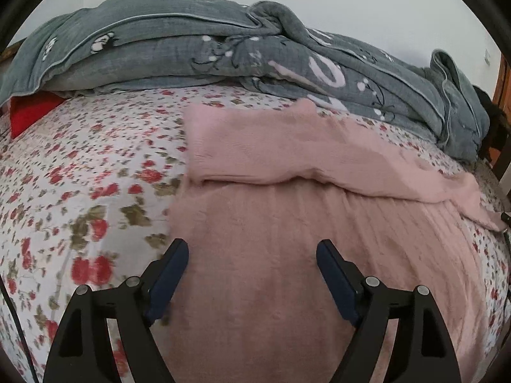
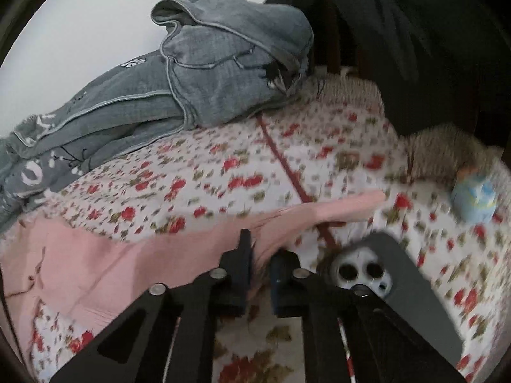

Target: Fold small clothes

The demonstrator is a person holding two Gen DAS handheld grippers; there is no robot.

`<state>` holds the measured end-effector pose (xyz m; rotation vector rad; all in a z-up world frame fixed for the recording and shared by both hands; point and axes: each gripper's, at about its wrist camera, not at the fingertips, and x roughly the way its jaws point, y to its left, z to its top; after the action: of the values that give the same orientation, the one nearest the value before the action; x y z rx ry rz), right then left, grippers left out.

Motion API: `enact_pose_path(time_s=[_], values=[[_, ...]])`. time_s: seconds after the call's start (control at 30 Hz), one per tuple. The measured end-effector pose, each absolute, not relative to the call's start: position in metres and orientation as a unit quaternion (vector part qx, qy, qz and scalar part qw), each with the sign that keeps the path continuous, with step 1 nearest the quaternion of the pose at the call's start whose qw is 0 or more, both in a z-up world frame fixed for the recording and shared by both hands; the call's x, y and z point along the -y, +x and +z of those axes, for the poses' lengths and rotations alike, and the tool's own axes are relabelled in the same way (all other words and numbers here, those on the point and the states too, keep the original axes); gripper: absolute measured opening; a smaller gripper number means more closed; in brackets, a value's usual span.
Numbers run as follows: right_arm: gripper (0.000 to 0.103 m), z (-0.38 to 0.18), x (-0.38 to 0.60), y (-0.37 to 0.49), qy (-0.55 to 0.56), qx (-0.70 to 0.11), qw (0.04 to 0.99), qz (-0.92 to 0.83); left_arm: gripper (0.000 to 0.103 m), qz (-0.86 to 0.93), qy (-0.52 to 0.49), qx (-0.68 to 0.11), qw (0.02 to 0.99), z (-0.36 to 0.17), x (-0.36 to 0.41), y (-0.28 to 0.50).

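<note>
A pink knitted garment [image 1: 287, 175] lies spread on the floral bedsheet [image 1: 80, 175], with one part folded across its far half. My left gripper [image 1: 252, 245] hovers over the garment's near part, jaws wide open with nothing between them. In the right wrist view the same pink garment [image 2: 111, 255] stretches in from the left, a narrow sleeve-like end [image 2: 335, 207] reaching right. My right gripper [image 2: 263, 247] is shut on pink fabric at that garment's edge, and the cloth shows in the thin gap between the fingers.
A rumpled grey quilt [image 1: 223, 54] [image 2: 223, 73] is piled along the far side of the bed. A red item [image 1: 28, 111] lies far left. A phone in a dark case [image 2: 383, 274], a pale blue ball [image 2: 474, 201] and striped grey cloth [image 2: 440, 156] lie to the right.
</note>
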<state>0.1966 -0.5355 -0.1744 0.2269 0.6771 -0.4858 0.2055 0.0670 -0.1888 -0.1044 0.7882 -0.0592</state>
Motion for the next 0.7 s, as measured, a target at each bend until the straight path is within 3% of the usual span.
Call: enact_pose_path(time_s=[0.43, 0.7], values=[[0.006, -0.048, 0.355, 0.244, 0.014, -0.228, 0.964, -0.135, 0.081, 0.001, -0.086, -0.364, 0.927, -0.17, -0.15, 0.175], [0.007, -0.056, 0.163, 0.296, -0.002, -0.25, 0.968, 0.014, 0.081, 0.03, -0.086, -0.369, 0.925, -0.164, -0.2, 0.154]])
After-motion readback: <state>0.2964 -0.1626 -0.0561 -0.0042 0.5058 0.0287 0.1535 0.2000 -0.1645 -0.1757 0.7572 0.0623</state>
